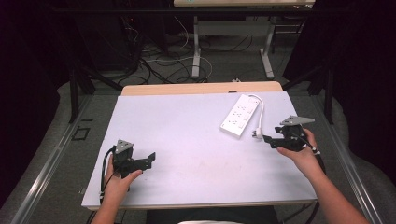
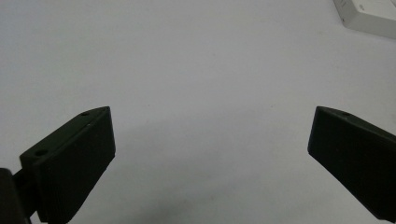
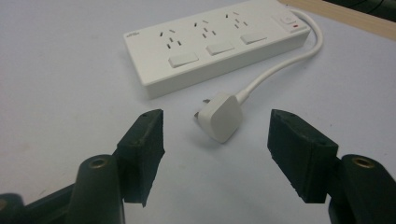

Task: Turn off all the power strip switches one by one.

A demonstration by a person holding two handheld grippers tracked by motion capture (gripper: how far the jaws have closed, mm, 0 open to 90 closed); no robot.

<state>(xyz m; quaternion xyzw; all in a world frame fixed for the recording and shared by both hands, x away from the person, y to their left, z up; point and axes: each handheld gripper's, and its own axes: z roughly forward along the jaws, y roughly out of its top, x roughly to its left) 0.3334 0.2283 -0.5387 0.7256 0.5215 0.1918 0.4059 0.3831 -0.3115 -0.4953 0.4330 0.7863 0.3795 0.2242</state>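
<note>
A white power strip [image 1: 240, 115] [image 3: 215, 42] lies on the white table at the right, its cord looping to a white plug [image 1: 256, 134] [image 3: 220, 115] that rests on the table. My right gripper [image 1: 269, 139] [image 3: 217, 151] is open, its jaws on either side of the plug and just short of it, touching nothing. At the front left, my left gripper [image 1: 150, 159] [image 2: 210, 158] is open over bare table with nothing between its jaws. A corner of the power strip [image 2: 369, 14] shows at the top right of the left gripper view.
The white table top [image 1: 187, 140] has a wooden strip [image 1: 201, 88] along its far edge. Beyond it stand table legs [image 1: 196, 51] among several cables on the floor. Dark curtains close in both sides.
</note>
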